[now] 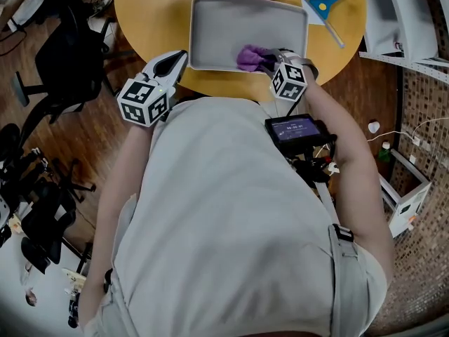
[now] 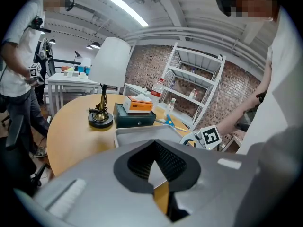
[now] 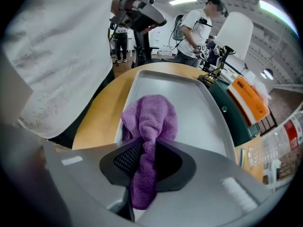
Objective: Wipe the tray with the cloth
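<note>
Tray (image 1: 231, 27): state its position. (Inspector)

Grey, rectangular, with a low rim. It lies flat on the round wooden table (image 1: 147, 12), at the edge nearest the operator. (Operator)

Cloth location? (Inspector)

The purple cloth (image 3: 152, 119) lies bunched inside the tray, on the floor at the near right corner. One end runs back between the jaws of the right gripper (image 1: 267, 63). (Operator)

Right gripper state? (Inspector)

It is clamped on the cloth. The right gripper view shows both pads pressed against a fold of the fabric, and the free tail hangs out behind them. The gripper points steeply down into the tray. (Operator)

Left gripper state? (Inspector)

The jaws of the left gripper (image 1: 182, 56) are pressed together at the tips, with nothing between them. The tips sit just beside the near left corner of the tray. Contact with the rim cannot be confirmed from either view. (Operator)

Other items on the table? (Inspector)

Beyond the far rim of the tray stand a lamp (image 2: 109, 65) with a white shade and a brass base, and a dark green box (image 2: 135, 117). An orange-and-white carton (image 2: 138, 104) lies on top of the box. None of these touches the tray. (Operator)
</note>
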The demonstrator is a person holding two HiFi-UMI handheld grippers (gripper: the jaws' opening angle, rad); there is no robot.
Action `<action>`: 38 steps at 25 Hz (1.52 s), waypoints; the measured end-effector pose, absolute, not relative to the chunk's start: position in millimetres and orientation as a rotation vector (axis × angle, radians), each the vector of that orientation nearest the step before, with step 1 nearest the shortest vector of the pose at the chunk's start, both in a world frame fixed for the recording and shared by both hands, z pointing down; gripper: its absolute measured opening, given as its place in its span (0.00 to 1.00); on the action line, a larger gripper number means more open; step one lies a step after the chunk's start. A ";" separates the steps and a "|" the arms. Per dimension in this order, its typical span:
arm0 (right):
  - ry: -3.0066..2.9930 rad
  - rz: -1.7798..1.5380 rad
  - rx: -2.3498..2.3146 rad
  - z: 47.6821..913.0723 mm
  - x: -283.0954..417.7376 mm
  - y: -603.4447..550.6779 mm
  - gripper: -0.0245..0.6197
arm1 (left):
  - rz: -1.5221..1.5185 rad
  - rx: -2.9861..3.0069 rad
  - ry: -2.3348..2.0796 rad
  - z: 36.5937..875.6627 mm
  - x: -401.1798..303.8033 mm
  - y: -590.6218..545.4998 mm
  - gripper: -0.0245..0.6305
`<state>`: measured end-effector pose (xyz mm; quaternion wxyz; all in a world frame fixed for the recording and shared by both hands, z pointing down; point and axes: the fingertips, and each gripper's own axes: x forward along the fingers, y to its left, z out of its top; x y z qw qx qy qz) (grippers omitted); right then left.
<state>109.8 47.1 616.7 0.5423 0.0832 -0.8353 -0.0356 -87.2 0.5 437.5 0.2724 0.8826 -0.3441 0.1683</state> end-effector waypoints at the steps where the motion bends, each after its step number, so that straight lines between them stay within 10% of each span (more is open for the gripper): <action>1: -1.977 -0.089 0.222 618.4 111.8 36.3 0.15 | 0.455 2.371 -0.931 439.6 -89.6 -1.5 0.04; 38: -1.866 -0.217 0.251 618.3 84.1 -149.1 0.14 | 0.470 2.236 -1.016 471.4 -111.8 -13.7 0.04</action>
